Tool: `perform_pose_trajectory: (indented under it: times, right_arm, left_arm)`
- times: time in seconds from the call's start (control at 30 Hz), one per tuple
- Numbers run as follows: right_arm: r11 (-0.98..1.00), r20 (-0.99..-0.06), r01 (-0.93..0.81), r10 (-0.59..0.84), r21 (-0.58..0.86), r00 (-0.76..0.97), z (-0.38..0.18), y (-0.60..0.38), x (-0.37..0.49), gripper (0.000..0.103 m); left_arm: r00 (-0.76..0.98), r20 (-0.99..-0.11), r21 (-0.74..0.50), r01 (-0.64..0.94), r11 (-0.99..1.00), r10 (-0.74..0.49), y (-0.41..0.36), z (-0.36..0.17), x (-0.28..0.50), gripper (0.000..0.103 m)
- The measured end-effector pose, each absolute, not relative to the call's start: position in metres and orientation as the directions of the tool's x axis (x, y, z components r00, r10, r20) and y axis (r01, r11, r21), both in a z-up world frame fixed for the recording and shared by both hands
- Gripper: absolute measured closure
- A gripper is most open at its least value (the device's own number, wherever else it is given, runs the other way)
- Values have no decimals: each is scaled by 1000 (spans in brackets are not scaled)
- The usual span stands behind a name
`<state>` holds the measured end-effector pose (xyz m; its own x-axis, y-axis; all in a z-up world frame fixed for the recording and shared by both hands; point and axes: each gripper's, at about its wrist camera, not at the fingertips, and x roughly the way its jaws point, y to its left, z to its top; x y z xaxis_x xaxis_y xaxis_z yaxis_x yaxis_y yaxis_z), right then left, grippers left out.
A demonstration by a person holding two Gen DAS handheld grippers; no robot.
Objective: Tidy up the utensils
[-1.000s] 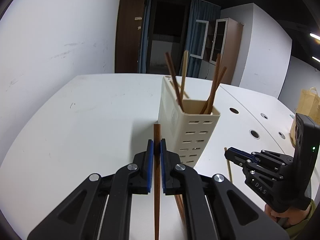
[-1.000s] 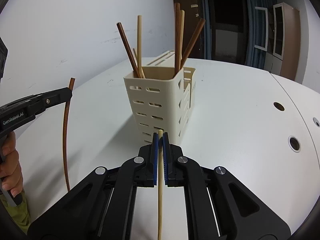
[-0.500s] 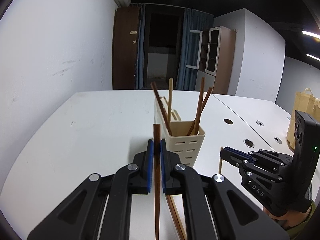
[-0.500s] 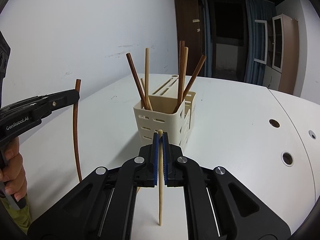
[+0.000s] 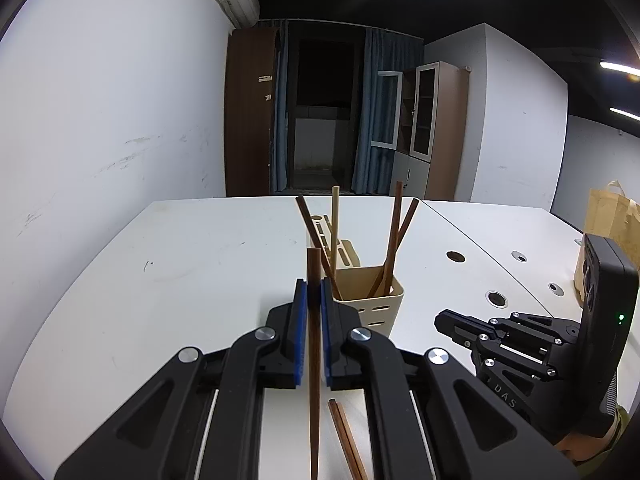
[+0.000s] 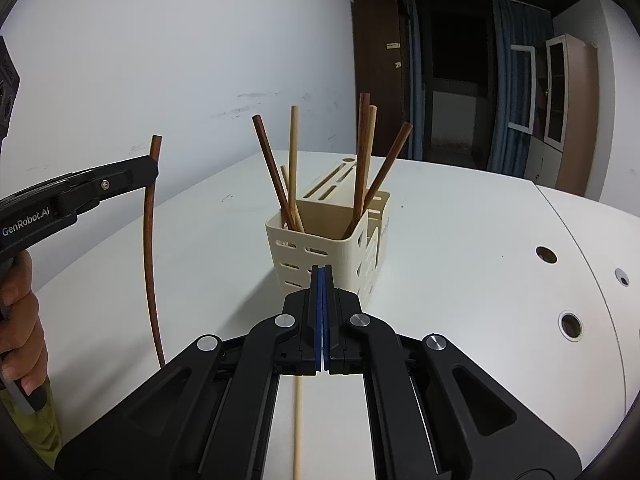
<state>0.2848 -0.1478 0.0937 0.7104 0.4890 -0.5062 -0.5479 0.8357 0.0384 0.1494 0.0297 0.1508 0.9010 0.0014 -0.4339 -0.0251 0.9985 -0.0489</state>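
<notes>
A dark chopstick (image 5: 314, 360) is held upright, clamped between the fingers of the left gripper (image 5: 314, 292), above the white bench (image 5: 160, 280). The right gripper (image 6: 321, 276) is seen with blue pads pressed flat together, nothing between them; a pale chopstick (image 6: 297, 428) lies on the bench beneath it. The cream holder (image 6: 328, 248) stands ahead, several chopsticks leaning inside. Two dark chopsticks (image 5: 346, 436) lie on the bench under the left gripper.

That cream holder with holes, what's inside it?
The cream holder has dark brown chopsticks and pale chopsticks leaning inside. Its walls hide their bottom tips.
</notes>
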Motion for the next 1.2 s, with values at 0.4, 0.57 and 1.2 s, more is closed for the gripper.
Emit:
perform_pose_trajectory:
  times: [0.4, 0.57, 1.2]
  right_arm:
    - [821, -562, -564, 506, 83, 654, 78, -142, 292, 101]
    - [811, -581, -579, 512, 83, 633, 72, -134, 292, 96]
    - [832, -648, -551, 458, 71, 608, 48, -139, 308, 62]
  left_arm:
    - [894, -449, -74, -39, 997, 1, 44, 144, 151, 96]
    - [893, -450, -80, -42, 996, 1, 47, 142, 151, 96]
    - [886, -464, -95, -39, 995, -9, 51, 131, 153, 96]
